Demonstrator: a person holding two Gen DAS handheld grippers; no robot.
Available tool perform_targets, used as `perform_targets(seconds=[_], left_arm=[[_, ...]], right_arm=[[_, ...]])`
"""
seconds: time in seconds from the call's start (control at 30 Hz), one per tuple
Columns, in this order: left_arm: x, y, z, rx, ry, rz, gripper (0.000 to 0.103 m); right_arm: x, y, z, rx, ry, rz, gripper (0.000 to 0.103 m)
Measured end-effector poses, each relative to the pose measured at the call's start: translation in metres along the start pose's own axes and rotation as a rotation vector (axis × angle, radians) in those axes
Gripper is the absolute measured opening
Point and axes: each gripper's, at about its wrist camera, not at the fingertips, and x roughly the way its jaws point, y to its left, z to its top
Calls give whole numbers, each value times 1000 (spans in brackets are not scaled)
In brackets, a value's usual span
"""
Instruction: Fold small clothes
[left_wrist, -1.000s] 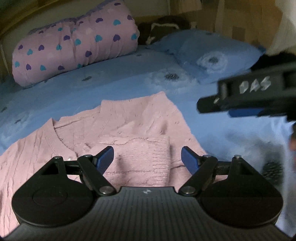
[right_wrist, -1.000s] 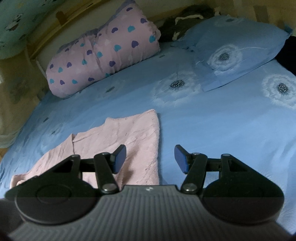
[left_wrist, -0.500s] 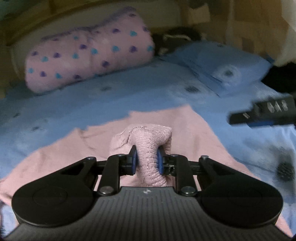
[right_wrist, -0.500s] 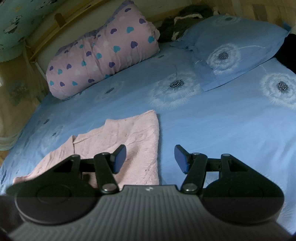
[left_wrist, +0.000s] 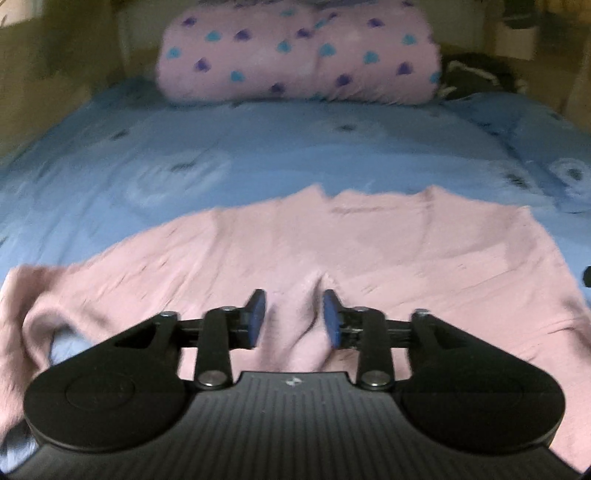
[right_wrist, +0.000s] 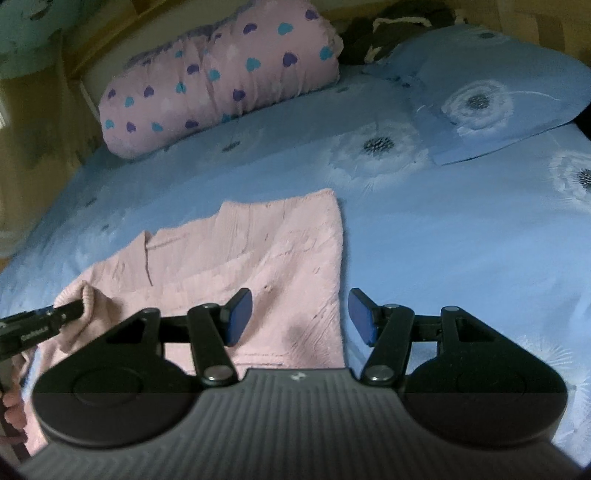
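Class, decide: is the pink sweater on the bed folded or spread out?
Partly folded: the pink sweater has a straight folded right edge, while its left side is still bunched.

A pale pink knit sweater (right_wrist: 258, 266) lies on a light blue bedsheet (right_wrist: 443, 258) printed with white dandelion heads. At twelve o'clock, a pink rolled quilt (left_wrist: 295, 51) carries purple and turquoise hearts.

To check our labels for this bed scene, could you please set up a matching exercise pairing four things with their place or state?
1 pink sweater
2 heart-print quilt roll
3 blue pillow
4 right gripper

A fingers open
B far left, rolled up
C spread on the sheet, nearest
D far right, flower print

Pairs: 1-C, 2-B, 3-D, 4-A.
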Motion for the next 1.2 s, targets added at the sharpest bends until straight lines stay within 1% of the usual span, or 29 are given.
perform_targets(seconds=[0.07,0.17,0.23,0.3,0.37,0.43,0.5,0.6,0.67,0.77,0.83,0.93,1.07,1.13,1.17,1.2], left_arm=[[0,15,-5,-37,5,-1,62],[-3,33,-8,-87,-2,-7,66],[-5,40,-5,-123,0,-38,67],[-7,43,-3,-167,-2,-90,71],[-8,43,-1,-186,-14,-119,76],[-6,34,1,-176,-21,-121,77],[0,26,2,-137,-22,-119,77],[15,20,2,-94,-11,-76,77],[22,22,1,-100,-7,-50,77],[33,32,0,-127,13,-39,77],[40,38,0,-141,30,-25,77],[51,43,-1,-155,59,-49,77],[58,40,-1,-93,36,-61,77],[59,41,-3,-87,26,-73,73],[59,41,-3,-85,24,-82,61],[57,40,-2,-82,19,-96,43]], right_arm=[[4,6,-2,-21,11,-6,60],[9,15,-4,-52,26,-4,60],[12,20,-7,-72,34,-5,60],[15,24,-9,-87,43,-10,60],[18,27,-10,-98,55,-14,60],[21,29,-11,-106,64,-20,60],[23,29,-13,-112,68,-26,60],[25,30,-14,-116,73,-35,60],[26,29,-14,-118,74,-39,60],[26,29,-13,-115,76,-44,60],[30,28,-7,-103,81,-39,60],[43,23,15,-96,78,-42,60],[69,5,38,-59,49,-81,60],[79,-8,40,-9,36,-91,60],[83,-13,40,9,40,-97,60],[85,-16,39,15,48,-101,60]])
